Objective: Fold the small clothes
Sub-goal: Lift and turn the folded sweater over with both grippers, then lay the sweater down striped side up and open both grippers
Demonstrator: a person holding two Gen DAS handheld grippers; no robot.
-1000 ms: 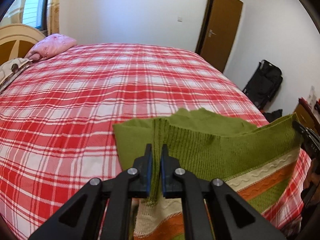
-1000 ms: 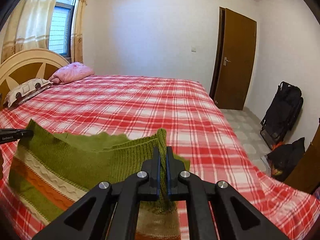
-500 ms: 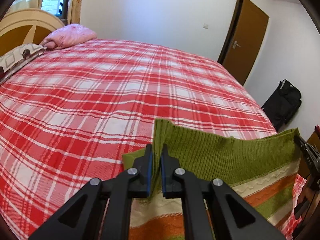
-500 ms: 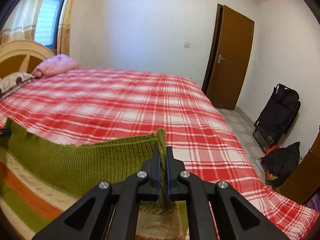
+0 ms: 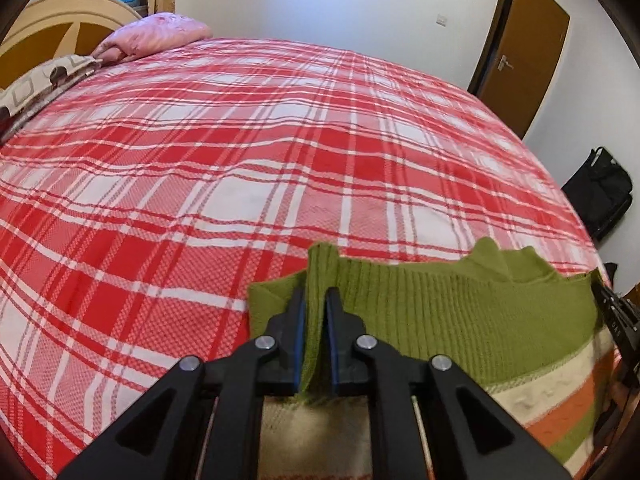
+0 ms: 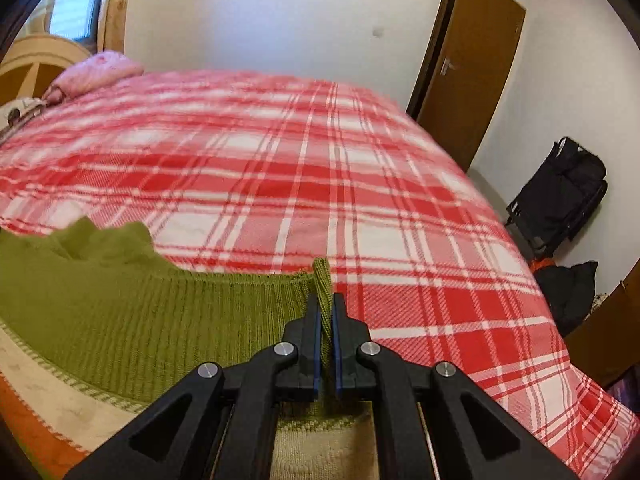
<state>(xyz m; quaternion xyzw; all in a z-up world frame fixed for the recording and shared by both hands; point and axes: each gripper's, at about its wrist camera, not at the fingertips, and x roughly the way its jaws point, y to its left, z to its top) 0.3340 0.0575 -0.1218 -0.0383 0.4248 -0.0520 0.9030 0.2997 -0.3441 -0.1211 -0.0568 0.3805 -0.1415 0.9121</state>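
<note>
Here's the green knitted sweater [image 5: 460, 320], ribbed hem uppermost, with cream, orange and green stripes running below it. I've got it stretched between my two grippers at the near end of the bed, its far layers lying flat on the red plaid bedspread [image 5: 240, 160].

My left gripper [image 5: 316, 312] has one corner of the ribbed hem standing up between its blue-lined fingers [image 5: 298, 332]. The jaws are opening right now; the fabric is between them, and a sliver of gap shows on the right-hand side, so I can't call it a firm pinch. From this camera I can just see the black tip of the other tool at the sweater's far right edge.

My right gripper [image 6: 326, 308] is clamped tight on the opposite corner, a thin fold of green knit squeezed between its pads [image 6: 316, 332] and poking up past the tips. In this view the sweater [image 6: 120, 312] runs off to the left, its neckline bunched up a little against the plaid.

Further out: a pink pillow [image 5: 156, 36] and a patterned pillow [image 5: 44, 80] sit by the wooden headboard [image 5: 60, 20] at the far end. A brown door [image 6: 468, 64] stands in the white wall, and a black bag [image 6: 560, 196] leans on the floor beside the bed.
</note>
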